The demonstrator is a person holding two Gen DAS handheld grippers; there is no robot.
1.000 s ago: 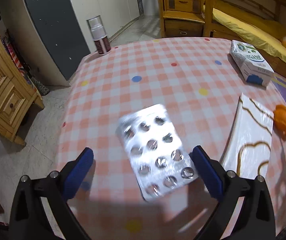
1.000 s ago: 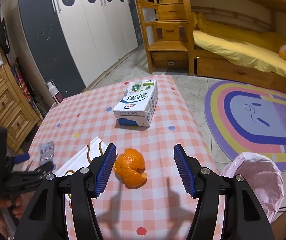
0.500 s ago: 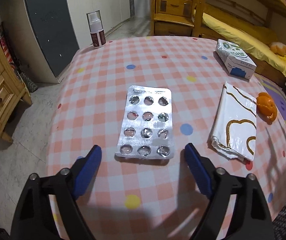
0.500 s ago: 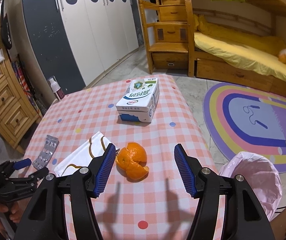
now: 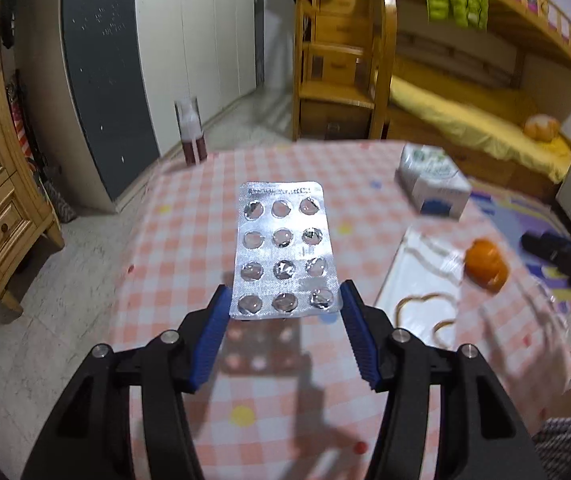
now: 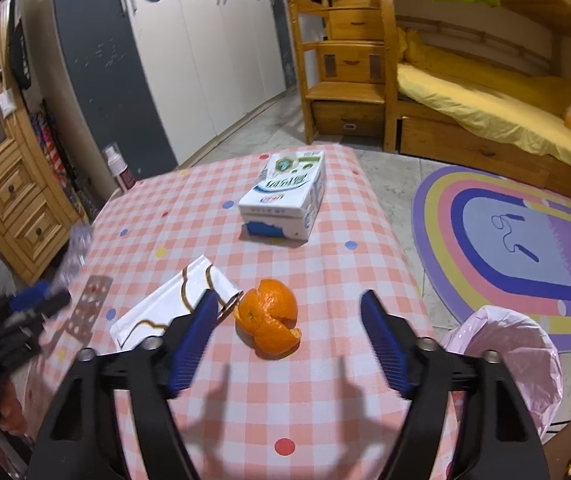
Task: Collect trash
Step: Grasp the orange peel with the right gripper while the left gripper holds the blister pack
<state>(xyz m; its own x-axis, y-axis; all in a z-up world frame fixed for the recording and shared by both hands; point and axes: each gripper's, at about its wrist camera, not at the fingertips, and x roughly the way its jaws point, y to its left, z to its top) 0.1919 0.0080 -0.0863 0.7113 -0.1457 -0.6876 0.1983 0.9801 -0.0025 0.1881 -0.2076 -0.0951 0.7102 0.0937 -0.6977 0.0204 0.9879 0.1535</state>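
My left gripper [image 5: 285, 312] is shut on a silver empty pill blister pack [image 5: 283, 248] and holds it above the checked table [image 5: 189, 240], its shadow on the cloth below. In the right wrist view the pack [image 6: 75, 250] shows blurred above the left gripper [image 6: 37, 304]. My right gripper [image 6: 289, 320] is open and empty, hovering over an orange peel [image 6: 269, 320] that lies between its fingers. The peel also shows in the left wrist view [image 5: 485, 266]. A pink-lined trash bin [image 6: 513, 356] stands on the floor at the table's right.
A white milk carton [image 6: 285, 200] lies at the far side of the table. A white wrapper with gold lines [image 6: 173, 304] lies left of the peel. A spray bottle [image 5: 191, 136] stands at the far left corner. A rainbow rug [image 6: 505, 248] covers the floor to the right.
My left gripper closed on the blister pack, which lay flat on the table half a second ago, and lifted it. My right gripper has barely moved, still open over the peel.
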